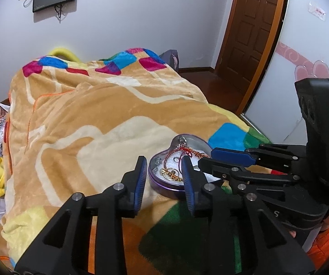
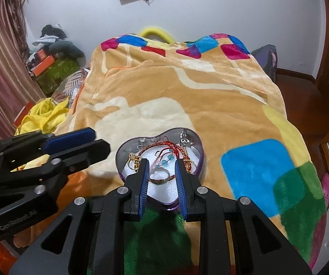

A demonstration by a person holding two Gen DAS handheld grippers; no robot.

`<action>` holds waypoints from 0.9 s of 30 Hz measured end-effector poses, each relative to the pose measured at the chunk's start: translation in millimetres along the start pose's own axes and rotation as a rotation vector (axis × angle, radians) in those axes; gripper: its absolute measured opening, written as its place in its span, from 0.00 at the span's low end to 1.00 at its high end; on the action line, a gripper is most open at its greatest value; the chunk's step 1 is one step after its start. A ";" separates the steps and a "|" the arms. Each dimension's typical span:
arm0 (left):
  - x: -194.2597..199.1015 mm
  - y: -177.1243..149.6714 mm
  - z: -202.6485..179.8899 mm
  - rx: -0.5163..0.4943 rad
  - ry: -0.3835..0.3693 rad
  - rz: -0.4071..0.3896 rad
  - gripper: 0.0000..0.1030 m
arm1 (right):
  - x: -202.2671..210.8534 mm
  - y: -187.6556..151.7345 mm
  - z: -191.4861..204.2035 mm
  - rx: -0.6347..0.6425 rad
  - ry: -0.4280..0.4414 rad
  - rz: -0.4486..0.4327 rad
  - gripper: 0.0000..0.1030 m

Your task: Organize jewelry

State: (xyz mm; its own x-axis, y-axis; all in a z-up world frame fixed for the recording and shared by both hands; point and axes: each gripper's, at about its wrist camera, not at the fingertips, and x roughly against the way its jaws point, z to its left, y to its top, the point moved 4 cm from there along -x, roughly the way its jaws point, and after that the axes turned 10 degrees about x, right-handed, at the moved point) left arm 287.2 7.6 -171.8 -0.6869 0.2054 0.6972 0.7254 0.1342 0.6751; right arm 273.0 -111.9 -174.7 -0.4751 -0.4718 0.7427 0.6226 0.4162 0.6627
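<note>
Jewelry (image 2: 164, 160) lies in our heart tin (image 2: 195, 147) on the blanket (image 2: 210, 96). Both our grippers, left (image 1: 164, 171) and right (image 2: 161, 171), hover over it, jaws apart, holding nothing.

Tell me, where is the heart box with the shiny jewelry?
The heart box sits on the blanket near the bed's front edge. In the right wrist view it lies right ahead of the open right claw, with the left claw beside it.

A bed is wearing a tan blanket (image 2: 210, 105) with coloured patches. A heart-shaped tin (image 2: 196, 158) is sitting directly on it, at six o'clock from the blanket's middle.
</note>
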 end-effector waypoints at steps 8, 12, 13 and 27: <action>45.5 10.8 -8.5 -0.004 0.017 -0.088 0.30 | 48.1 10.5 0.8 -0.011 -0.045 -0.100 0.21; 86.7 19.2 -21.8 -0.021 0.022 -0.180 0.30 | 95.7 19.7 6.8 0.001 -0.091 -0.207 0.21; 98.0 21.0 -25.3 -0.024 0.022 -0.207 0.32 | 111.8 22.2 10.0 0.007 -0.101 -0.245 0.21; 269.1 9.6 -70.8 -0.055 0.031 -0.639 0.84 | 278.5 16.6 77.5 0.126 -0.229 -0.695 0.22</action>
State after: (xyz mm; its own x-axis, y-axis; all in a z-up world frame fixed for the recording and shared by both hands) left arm 106.2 -4.5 39.3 -0.9845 0.0735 0.1594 0.1699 0.1711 0.9705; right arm 102.8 -176.1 50.6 -0.8600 -0.4906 0.1406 0.0617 0.1736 0.9829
